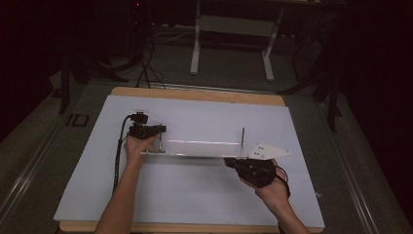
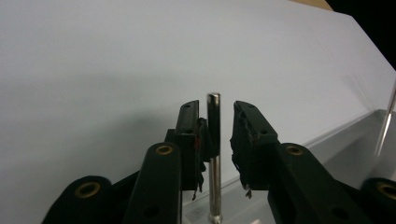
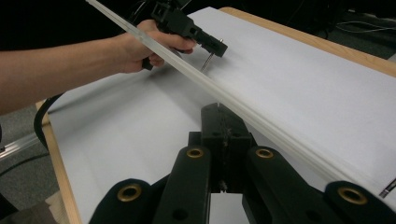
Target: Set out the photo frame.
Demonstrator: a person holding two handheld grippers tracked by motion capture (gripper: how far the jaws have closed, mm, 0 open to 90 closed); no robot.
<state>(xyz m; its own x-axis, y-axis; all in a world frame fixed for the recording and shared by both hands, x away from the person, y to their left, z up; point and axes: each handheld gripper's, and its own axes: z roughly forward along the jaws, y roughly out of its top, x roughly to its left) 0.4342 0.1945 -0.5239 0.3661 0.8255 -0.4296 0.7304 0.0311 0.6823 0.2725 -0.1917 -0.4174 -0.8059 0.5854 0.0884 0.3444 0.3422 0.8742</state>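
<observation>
Table [image 1: 195, 94] — wooden top, its edge showing beyond the far side of both grippers.

White sheet [image 1: 195, 195] — covers nearly the whole table and lies under both grippers and the plate.

Clear plate [image 1: 199, 148] — long, narrow, transparent base lying flat on the sheet between the two grippers. In the right gripper view its edge [image 3: 243, 109] runs as a pale band from just in front of the jaws away to the left gripper [image 3: 187, 23].

Left gripper [image 1: 152, 139] — held at the plate's left end. Its jaws stand a narrow gap apart around the left pin; the pads press nothing that can be made out, with daylight on the pin's right side.

Right gripper [image 1: 233, 163] — held at the plate's near edge, toward its right end, just below the right pin. Its jaws sit closed together, and the plate's edge meets their tips; whether they pinch it cannot be told.

Left pin [image 2: 214, 154] — thin metal rod standing upright from the plate, directly between the left gripper's jaws.

Right pin [image 1: 242, 136] — a matching upright rod just beyond the right gripper.
</observation>
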